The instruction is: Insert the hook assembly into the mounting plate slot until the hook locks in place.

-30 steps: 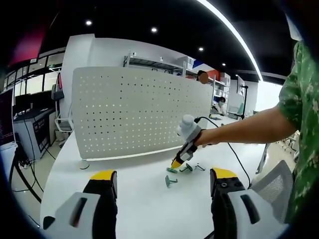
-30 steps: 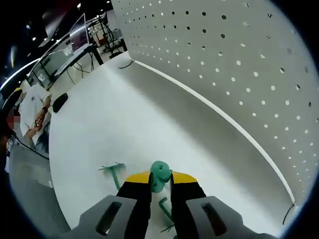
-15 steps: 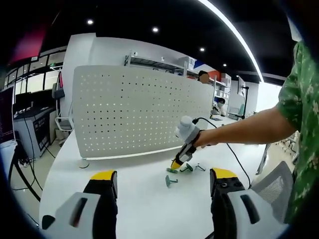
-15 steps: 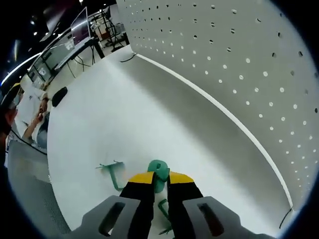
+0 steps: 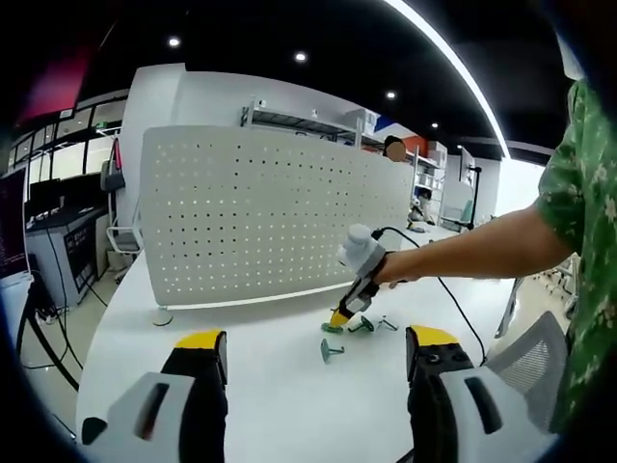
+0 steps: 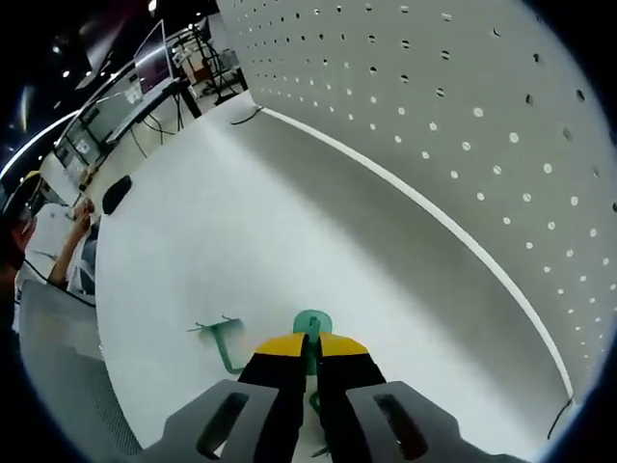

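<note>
Left gripper hung above the near edge of the white table, its yellow-tipped jaws spread wide with nothing between them. Ahead of it stood the white perforated mounting plate, upright across the table. The right gripper, reaching in on a person's bare forearm, had its tip down at the table surface just in front of the plate's foot. In the right gripper view the right gripper showed its jaws drawn close together on a green hook — the round green head stood out just past the yellow tips, thin stem pinched between them. Three more green hooks lay loose on the table near it: one closest to the left gripper, two others just beside the right gripper's tip. In the right gripper view a loose hook lay on the table left of the jaws. The held hook sat near the plate — apart from it, not in any hole.
</note>
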The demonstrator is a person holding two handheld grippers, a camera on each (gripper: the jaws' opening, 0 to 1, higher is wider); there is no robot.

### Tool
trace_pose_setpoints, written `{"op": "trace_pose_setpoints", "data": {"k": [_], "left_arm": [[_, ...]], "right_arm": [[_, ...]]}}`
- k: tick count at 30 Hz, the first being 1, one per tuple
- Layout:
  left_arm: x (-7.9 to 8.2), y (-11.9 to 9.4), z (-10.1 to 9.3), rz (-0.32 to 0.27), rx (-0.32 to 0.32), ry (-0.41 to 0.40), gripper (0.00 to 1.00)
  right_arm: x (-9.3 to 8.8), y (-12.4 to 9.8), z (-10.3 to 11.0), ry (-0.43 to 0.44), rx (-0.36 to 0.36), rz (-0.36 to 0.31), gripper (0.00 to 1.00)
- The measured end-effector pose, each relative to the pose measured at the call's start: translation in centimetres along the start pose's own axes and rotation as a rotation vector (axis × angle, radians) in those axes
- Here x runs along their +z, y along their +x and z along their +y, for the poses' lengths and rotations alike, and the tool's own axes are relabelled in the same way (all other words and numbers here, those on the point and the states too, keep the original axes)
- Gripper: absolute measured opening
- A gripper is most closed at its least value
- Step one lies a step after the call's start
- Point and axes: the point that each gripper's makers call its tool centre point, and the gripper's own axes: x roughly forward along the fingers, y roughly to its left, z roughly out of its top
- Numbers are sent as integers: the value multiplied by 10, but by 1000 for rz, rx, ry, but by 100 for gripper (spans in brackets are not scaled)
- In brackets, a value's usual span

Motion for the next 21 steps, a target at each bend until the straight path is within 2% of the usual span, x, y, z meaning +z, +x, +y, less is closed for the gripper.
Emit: {"op": "trace_pose_setpoints", "data": {"k": [12, 21], "left_arm": [[1, 1, -3, 2, -8, 4, 77], [5, 3, -8, -3, -19, 9, 77]], "right_arm": [[-1, -2, 1, -7, -25, -26, 1], [8, -15, 1, -9, -45, -84, 1]]}}
